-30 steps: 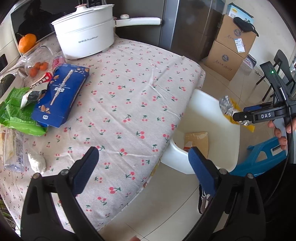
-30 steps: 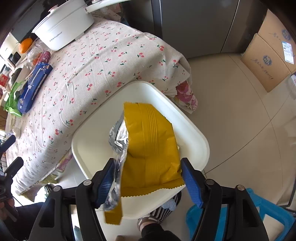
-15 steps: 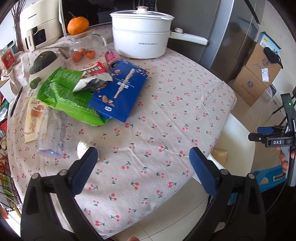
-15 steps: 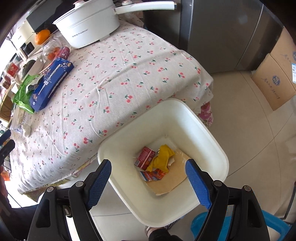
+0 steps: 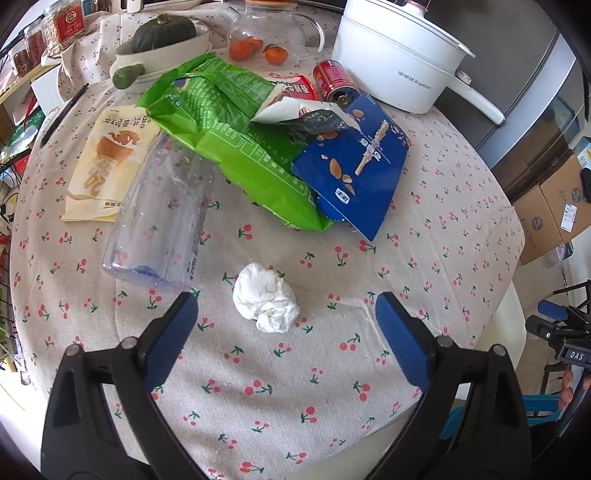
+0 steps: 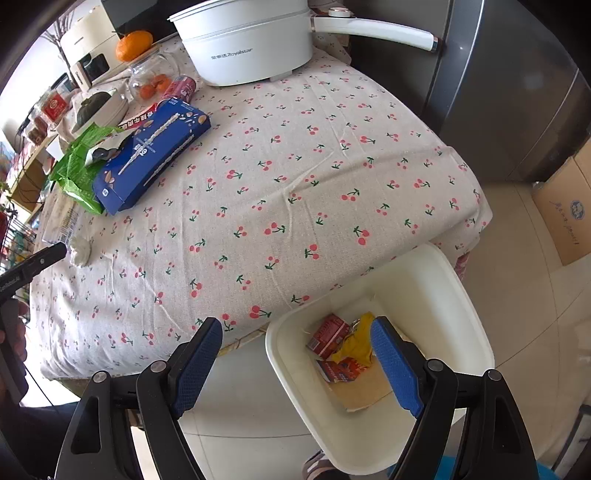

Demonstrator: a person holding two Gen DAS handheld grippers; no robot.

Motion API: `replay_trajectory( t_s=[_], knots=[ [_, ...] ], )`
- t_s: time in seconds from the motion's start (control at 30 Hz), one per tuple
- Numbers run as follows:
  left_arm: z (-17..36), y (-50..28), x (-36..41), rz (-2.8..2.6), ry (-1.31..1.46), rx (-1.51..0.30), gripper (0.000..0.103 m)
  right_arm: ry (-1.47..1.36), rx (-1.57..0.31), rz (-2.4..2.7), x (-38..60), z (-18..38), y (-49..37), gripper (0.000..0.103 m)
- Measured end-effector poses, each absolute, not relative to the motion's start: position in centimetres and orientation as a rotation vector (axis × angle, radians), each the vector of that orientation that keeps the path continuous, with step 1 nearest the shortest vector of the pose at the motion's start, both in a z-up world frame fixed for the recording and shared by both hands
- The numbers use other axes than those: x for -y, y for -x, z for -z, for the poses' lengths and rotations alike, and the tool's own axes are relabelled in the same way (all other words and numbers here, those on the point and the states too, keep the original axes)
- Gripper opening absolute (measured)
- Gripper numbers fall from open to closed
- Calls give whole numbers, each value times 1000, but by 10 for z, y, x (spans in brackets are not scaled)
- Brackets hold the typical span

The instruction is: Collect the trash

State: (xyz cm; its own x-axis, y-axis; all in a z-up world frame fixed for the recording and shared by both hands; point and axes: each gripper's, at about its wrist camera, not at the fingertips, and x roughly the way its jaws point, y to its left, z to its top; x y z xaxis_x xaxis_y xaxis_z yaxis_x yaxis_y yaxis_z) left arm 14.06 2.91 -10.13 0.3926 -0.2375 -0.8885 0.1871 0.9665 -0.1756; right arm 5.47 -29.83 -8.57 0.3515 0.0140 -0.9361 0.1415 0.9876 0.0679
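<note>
My left gripper [image 5: 286, 314] is open and empty, low over the cherry-print table, with a crumpled white tissue [image 5: 266, 297] between its fingers. Behind it lie a clear plastic bottle [image 5: 162, 218], a green bag [image 5: 236, 147], a blue snack box [image 5: 354, 173], a cream wrapper [image 5: 107, 162] and a red can [image 5: 334, 83]. My right gripper [image 6: 297, 341] is open and empty above the white bin [image 6: 436, 280] beside the table's edge. The bin holds a yellow bag [image 6: 356, 341] and red packets [image 6: 328, 336]. The tissue [image 6: 80, 251] also shows in the right wrist view.
A white pot [image 5: 399, 55] with a long handle stands at the back of the table, with a glass jar of tangerines [image 5: 266, 33] and a squash in a dish [image 5: 162, 33]. Cardboard boxes [image 5: 554, 210] stand on the floor at right.
My right gripper opened and dropped the yellow bag into the bin, then drew back toward the table. My left gripper swung left and down to the tissue.
</note>
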Motion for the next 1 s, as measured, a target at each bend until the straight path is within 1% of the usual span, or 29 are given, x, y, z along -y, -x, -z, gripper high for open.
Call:
replay_trajectory(
  t_s=[0.03,0.1,0.13,0.17,0.23,0.27,0.37,0.7,0.87,1.0],
  knots=[
    [106,-143,-30,262,65,-1143,90,-138,-1212,81,295,86,-55,84],
    [113,-148,-30,245,88,-1163,79,-127,-1218,81,291,89,-57,84],
    [117,-150,-30,234,93,-1174,77,-123,-1222,80,289,90,-58,84],
    [121,-152,-31,219,93,-1185,71,-120,-1225,80,287,91,-58,84],
    [127,-155,-32,188,81,-1207,55,-117,-1228,79,284,91,-59,84],
    [128,-156,-33,179,80,-1218,38,-117,-1227,79,282,91,-60,84],
    [119,-153,-38,179,101,-1203,36,-122,-1219,78,277,89,-63,84],
    [55,-121,-71,250,129,-1031,36,-168,-1147,8,230,74,-93,84],
    [43,-115,-86,244,99,-980,36,-144,-1092,-55,185,64,-129,84],
    [40,-113,-98,244,87,-964,36,-80,-1000,-126,146,53,-164,84]
  ],
)
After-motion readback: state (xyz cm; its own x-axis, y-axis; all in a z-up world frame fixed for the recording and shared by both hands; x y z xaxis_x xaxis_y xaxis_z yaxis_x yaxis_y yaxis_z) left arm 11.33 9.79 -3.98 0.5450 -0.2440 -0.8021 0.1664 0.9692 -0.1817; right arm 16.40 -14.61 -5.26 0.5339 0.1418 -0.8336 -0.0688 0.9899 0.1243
